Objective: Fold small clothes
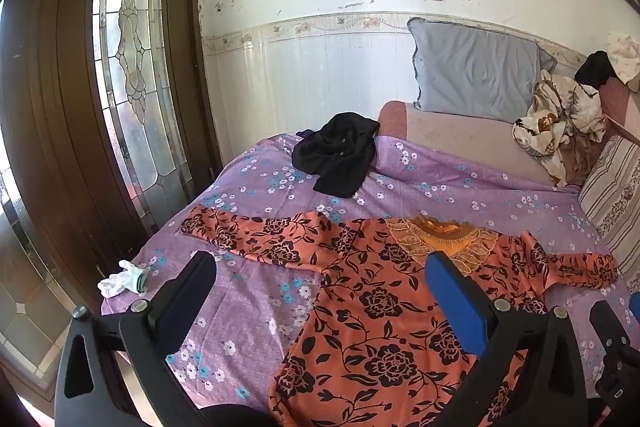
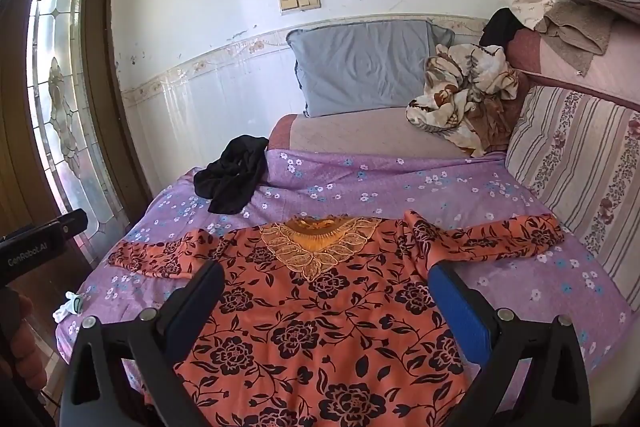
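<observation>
Left wrist view: left gripper (image 1: 320,283) jaws wide apart, empty, above the orange long-sleeved top with black rose print (image 1: 384,311), lying flat, sleeves out; best first pinch is probably its near-door sleeve (image 1: 240,233). Right wrist view: right gripper (image 2: 326,289) likewise spread, empty, over the top on the purple flowered bedsheet (image 2: 500,275); grey pillow (image 2: 360,67) against the white wall.

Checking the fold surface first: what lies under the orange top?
The orange top lies flat on the purple flowered sheet. Whatever is beneath its middle is covered.
</observation>
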`<move>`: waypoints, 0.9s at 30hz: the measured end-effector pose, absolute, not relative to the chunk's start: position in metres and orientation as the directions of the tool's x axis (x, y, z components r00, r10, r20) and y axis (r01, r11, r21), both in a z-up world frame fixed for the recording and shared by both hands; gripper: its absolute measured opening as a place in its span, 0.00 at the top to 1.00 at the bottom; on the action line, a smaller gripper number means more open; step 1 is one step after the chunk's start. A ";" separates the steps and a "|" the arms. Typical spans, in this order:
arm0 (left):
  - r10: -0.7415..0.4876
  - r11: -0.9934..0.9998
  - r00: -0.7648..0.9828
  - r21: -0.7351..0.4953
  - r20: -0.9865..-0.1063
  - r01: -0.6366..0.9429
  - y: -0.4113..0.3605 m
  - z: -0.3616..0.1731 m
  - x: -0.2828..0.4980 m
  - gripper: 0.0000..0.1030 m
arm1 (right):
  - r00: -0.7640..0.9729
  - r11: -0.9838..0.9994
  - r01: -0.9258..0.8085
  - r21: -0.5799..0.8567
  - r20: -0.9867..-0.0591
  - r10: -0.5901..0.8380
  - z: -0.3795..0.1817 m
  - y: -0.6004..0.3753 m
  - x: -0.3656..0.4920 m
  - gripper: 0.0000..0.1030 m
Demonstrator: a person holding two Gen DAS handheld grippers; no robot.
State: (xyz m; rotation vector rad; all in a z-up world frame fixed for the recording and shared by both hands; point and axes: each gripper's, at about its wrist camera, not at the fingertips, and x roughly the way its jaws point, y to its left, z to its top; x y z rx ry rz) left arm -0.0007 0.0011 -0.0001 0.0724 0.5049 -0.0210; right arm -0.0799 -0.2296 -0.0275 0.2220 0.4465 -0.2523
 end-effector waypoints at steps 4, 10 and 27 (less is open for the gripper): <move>0.001 0.997 0.875 0.069 -0.484 0.037 -0.001 0.000 -0.001 0.00 | 0.875 0.947 0.285 0.150 -0.443 -0.194 -0.028 -0.229 -0.081 0.00; 0.008 0.997 0.875 0.073 -0.484 0.031 -0.002 0.000 0.000 0.00 | 0.873 0.946 0.288 0.150 -0.448 -0.195 -0.033 -0.224 -0.077 0.00; 0.092 0.996 0.911 0.025 -0.401 -0.089 0.047 -0.001 0.003 0.00 | 0.891 0.960 0.243 0.138 -0.423 -0.165 -0.035 -0.217 -0.070 0.00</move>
